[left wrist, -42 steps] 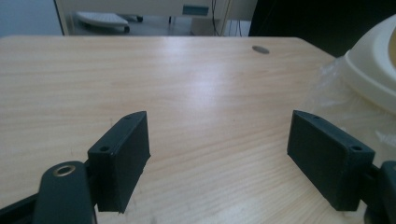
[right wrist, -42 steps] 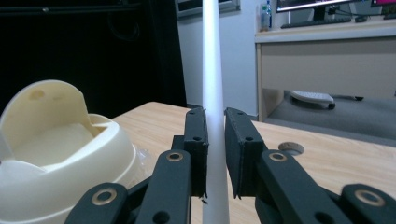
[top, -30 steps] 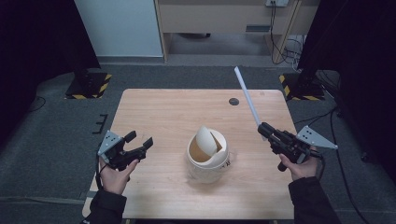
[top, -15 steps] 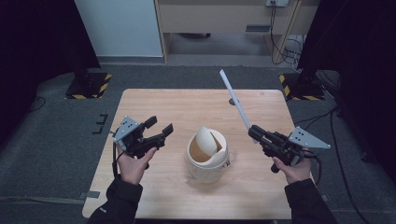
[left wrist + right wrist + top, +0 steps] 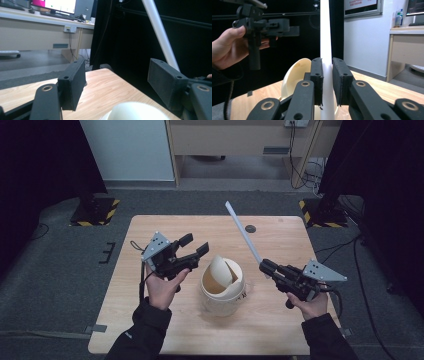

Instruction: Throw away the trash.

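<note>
Strip and cup are the pair that matters here. The right gripper (image 5: 266, 267) has its jaws pressed onto the near end of a long white strip (image 5: 243, 234) — in the right gripper view the strip (image 5: 325, 50) runs straight up out of the clamp, squeezed flat between the two black pads. From the high view the strip's long axis slants up and away from the person, toward the far left, its free end hanging in the air above the far part of the wooden table (image 5: 150, 320), well clear of the surface.

The cream cup (image 5: 222, 287) stands on the table between the two hands, with a curved cream flap leaning inside its mouth. It lies to the left of the right gripper and slightly nearer the person; the clamped end of the strip is close to the cup's rim but apart from it.

The left gripper (image 5: 195, 247) hovers just left of the cup, jaws spread and holding nothing (its own view shows the two pads wide apart, with the cup's pale rim (image 5: 136, 111) low between them and the strip (image 5: 160, 32) crossing behind). It is the nearer of the two to the cup.

My reading: the coming move turns on the strip's tilt — its free end points away from the cup, so the right hand would have to swing it round, while the open left jaws look placed to steady the cup.
</note>
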`<action>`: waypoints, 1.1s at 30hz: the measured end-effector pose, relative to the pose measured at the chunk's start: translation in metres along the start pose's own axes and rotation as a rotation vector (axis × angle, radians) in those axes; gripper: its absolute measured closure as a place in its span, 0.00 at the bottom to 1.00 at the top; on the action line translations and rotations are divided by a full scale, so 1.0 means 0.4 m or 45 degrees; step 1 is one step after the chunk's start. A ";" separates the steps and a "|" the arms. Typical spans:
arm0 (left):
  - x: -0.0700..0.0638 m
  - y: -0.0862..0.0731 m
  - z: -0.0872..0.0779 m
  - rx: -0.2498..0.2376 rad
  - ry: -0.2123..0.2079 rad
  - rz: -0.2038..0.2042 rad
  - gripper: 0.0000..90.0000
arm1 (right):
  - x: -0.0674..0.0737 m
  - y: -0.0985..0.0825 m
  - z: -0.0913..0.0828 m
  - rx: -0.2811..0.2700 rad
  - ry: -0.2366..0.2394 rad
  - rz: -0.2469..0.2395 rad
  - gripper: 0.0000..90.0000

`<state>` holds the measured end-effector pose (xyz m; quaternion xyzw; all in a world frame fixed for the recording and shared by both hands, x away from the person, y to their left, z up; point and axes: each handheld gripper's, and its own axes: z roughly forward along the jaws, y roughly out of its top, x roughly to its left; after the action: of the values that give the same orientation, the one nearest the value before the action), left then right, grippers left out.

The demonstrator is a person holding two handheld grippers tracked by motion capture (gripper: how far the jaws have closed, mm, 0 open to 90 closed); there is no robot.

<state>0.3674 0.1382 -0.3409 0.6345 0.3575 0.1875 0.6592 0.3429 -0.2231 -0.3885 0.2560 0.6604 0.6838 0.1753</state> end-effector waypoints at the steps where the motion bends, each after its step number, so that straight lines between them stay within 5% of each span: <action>1: -0.006 0.003 0.008 -0.002 -0.009 0.000 0.34 | 0.002 -0.002 0.002 0.004 0.010 0.004 0.88; 12: -0.073 0.018 0.100 -0.025 -0.096 -0.039 0.39 | 0.011 -0.011 0.010 0.026 0.054 0.012 0.88; 26: -0.090 0.017 0.134 -0.024 -0.172 -0.120 0.49 | 0.015 -0.017 0.013 0.061 0.073 0.017 0.88; 33: -0.097 0.017 0.138 -0.029 -0.203 -0.114 0.51 | 0.017 -0.021 0.017 0.079 0.077 0.012 0.88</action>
<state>0.3818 0.0731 -0.3287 0.6231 0.3298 0.1107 0.7005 0.3407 -0.2131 -0.3960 0.2436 0.6852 0.6711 0.1441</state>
